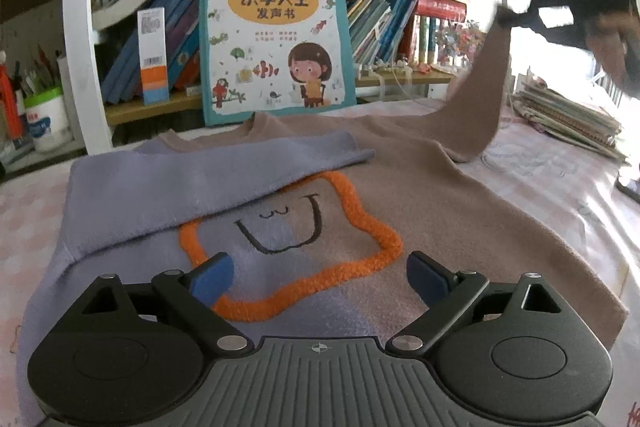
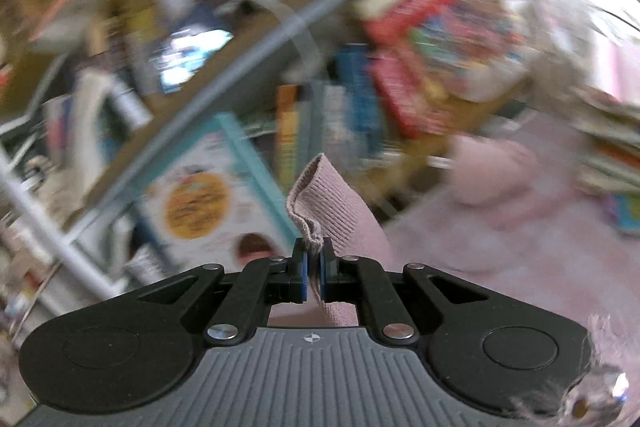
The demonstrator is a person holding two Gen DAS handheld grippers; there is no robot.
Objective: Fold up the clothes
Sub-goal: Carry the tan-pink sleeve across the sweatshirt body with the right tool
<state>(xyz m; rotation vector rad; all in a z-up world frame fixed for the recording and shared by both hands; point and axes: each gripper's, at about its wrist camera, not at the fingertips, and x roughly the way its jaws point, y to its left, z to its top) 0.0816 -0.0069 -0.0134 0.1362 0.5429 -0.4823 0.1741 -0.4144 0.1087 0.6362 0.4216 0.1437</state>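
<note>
A two-tone sweater (image 1: 400, 195), lavender on the left and brown-pink on the right, lies flat on the table with an orange toast outline (image 1: 288, 251) on its chest. Its lavender sleeve (image 1: 224, 167) is folded across the body. My left gripper (image 1: 320, 277) is open and empty, low over the hem. My right gripper (image 2: 314, 267) is shut on the ribbed cuff (image 2: 328, 211) of the brown-pink sleeve (image 1: 476, 99) and holds it raised at the right; it shows blurred in the left wrist view (image 1: 516, 17).
A children's book (image 1: 276, 39) leans against a shelf of books (image 1: 372, 23) behind the sweater. A white tub (image 1: 48, 119) stands at the left. A stack of books (image 1: 572, 119) lies at the right on the pink checked tablecloth (image 1: 552, 183).
</note>
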